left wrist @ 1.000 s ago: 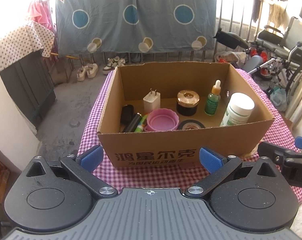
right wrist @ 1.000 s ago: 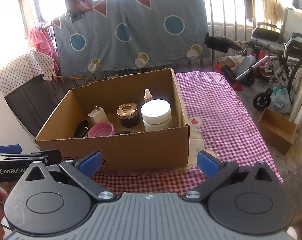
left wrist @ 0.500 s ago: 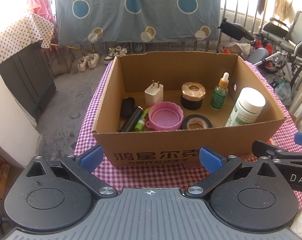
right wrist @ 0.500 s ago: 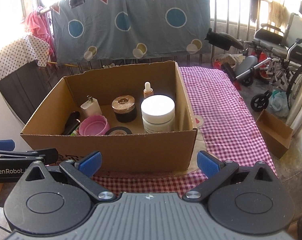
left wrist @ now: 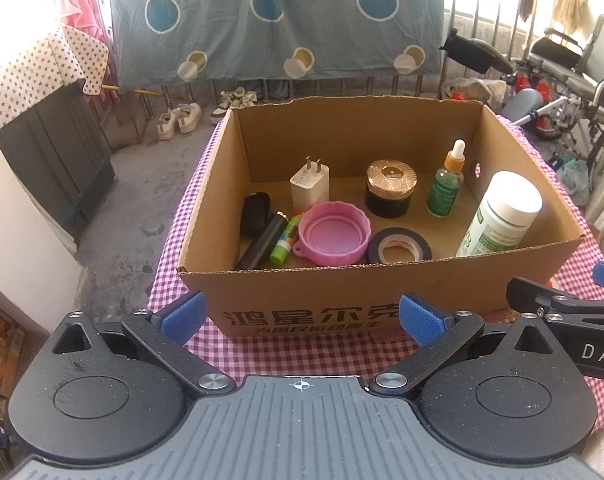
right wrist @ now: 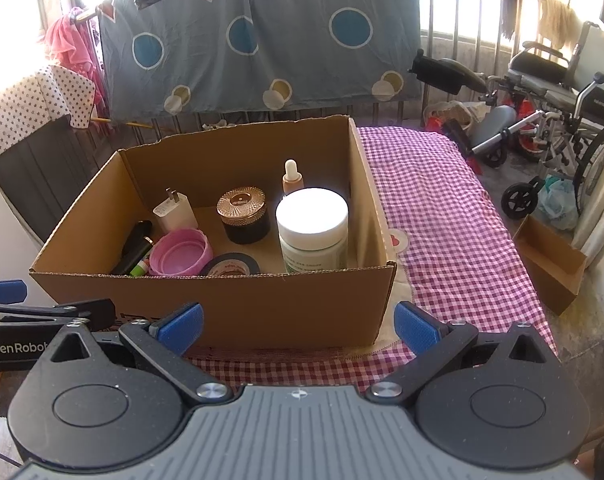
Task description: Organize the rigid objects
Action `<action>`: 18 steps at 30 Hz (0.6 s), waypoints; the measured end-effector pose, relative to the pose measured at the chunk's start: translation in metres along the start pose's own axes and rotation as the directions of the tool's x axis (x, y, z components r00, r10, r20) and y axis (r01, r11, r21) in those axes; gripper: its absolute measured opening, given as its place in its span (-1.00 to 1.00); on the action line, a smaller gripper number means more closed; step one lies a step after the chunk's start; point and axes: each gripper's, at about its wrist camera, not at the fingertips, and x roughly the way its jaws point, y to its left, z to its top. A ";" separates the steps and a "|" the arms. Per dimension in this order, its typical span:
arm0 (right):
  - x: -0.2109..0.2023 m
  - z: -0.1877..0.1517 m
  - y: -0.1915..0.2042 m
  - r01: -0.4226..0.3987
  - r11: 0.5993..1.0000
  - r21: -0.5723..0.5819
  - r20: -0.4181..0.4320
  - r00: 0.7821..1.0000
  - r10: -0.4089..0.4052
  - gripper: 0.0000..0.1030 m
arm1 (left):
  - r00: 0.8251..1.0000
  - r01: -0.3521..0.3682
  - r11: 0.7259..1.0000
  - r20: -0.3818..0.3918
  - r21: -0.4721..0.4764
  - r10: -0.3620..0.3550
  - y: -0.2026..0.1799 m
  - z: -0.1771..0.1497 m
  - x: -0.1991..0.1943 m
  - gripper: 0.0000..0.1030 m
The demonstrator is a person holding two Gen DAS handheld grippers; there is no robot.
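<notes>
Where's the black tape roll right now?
In the left wrist view the black tape roll lies flat on the cardboard box floor near the front wall, between the pink lid and the white-capped bottle.

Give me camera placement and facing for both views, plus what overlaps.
Left wrist: sits on the left gripper, low before the cardboard box, facing its printed front wall; own open blue-padded fingers show, right gripper pokes in at right.
Right wrist: sits on the right gripper, further right, facing the box's front right corner and the checked cloth; own open fingers show, left gripper at left.
Shared: the box, white-lidded bottle, pink lid, tape roll, blue hanging sheet.
</notes>
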 end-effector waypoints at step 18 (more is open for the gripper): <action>-0.002 0.002 0.003 0.006 1.000 -0.012 0.005 1.000 -0.006 1.00 | 1.000 0.002 1.000 0.007 -0.006 -0.002 0.003 0.002 -0.001 0.99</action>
